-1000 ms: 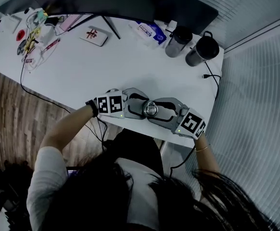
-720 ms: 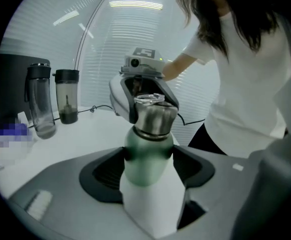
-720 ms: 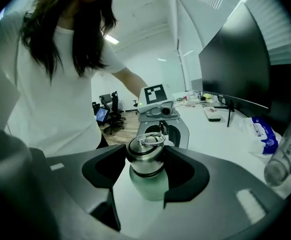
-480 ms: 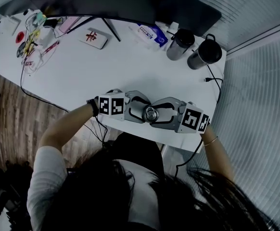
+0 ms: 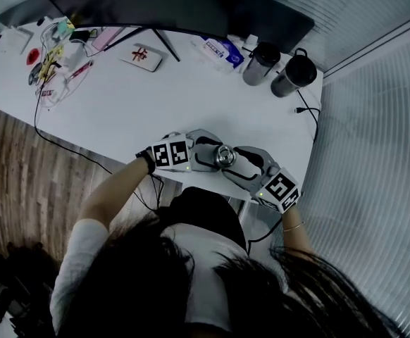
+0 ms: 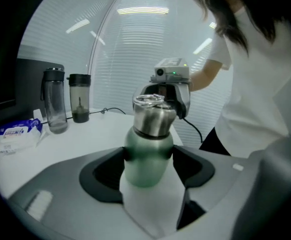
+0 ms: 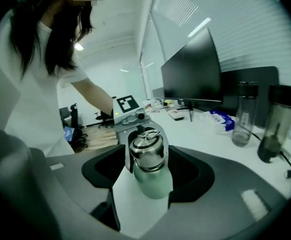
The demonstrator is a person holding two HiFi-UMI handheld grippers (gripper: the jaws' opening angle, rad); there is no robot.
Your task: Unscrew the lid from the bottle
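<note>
Within left tool, bottle (overhead: lid)

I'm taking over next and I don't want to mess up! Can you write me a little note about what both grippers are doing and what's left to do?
Left gripper: shut on the green body of the bottle, holding it upright at the near edge of the table.
Right gripper: shut on the steel lid, from the opposite side.
Done: both grips are set. The lid sits on the bottle; whether it is loosened cannot be told.
Left to do: probably twist the lid with the right gripper while the left holds the bottle steady, then lift it off.
</note>
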